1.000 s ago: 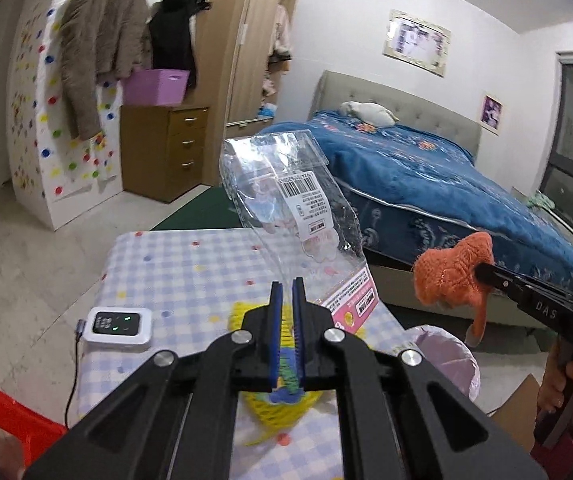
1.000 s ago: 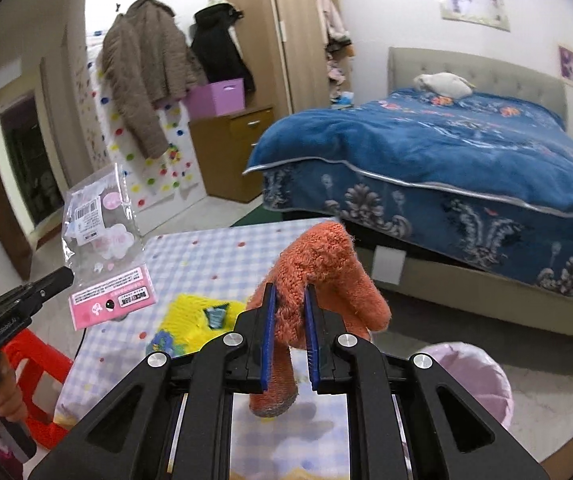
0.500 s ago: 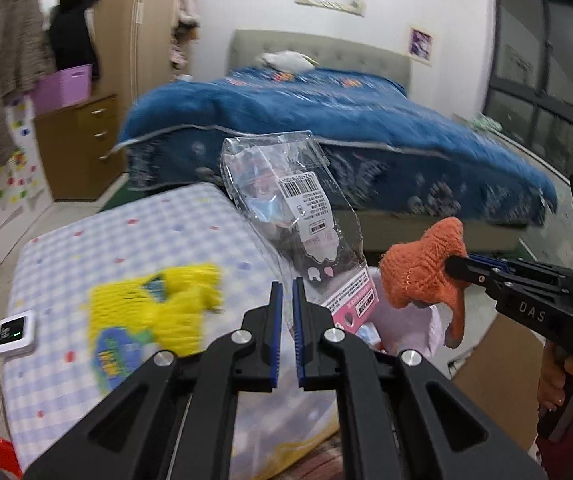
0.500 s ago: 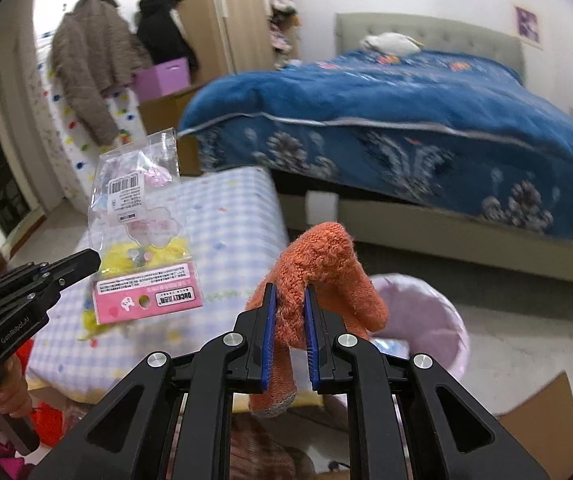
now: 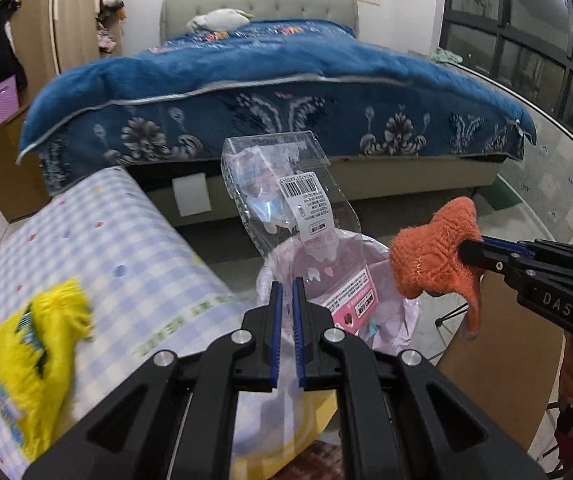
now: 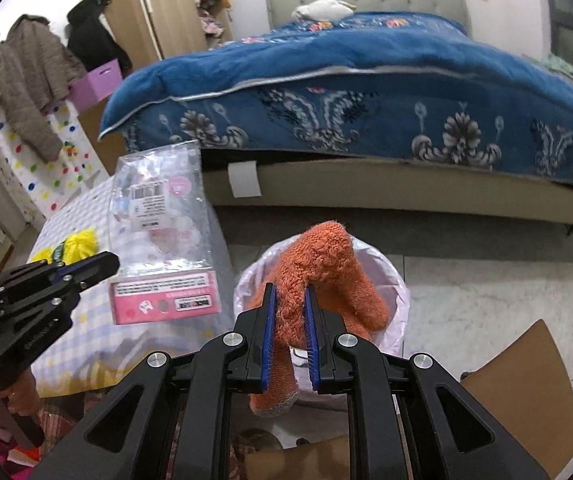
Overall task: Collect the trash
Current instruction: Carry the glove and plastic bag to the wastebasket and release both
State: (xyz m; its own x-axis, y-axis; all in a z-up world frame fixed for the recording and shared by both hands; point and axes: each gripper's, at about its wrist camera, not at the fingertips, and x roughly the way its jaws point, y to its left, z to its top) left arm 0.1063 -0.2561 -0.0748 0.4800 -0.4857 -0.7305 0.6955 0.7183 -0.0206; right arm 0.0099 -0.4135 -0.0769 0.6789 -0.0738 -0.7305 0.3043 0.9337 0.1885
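My left gripper (image 5: 285, 286) is shut on a clear plastic package (image 5: 286, 204) with a barcode label and a pink card strip; it also shows in the right wrist view (image 6: 162, 236), held above the table's edge, left of the bin. My right gripper (image 6: 289, 292) is shut on an orange knitted sock (image 6: 322, 268), which hangs over a trash bin lined with a pale pink bag (image 6: 396, 300). In the left wrist view the sock (image 5: 430, 258) and right gripper (image 5: 466, 250) are at the right, and the bin (image 5: 390, 312) lies behind the package.
A table with a blue checked cloth (image 5: 98, 248) is at the left, with a yellow fuzzy item (image 5: 34, 348) on it. A bed with a blue cover (image 6: 366, 80) stands behind. Brown cardboard (image 6: 522, 384) lies right of the bin.
Both grippers have swung right, away from the table and toward the bin, carrying the package and the sock. The bin is now directly below the sock.
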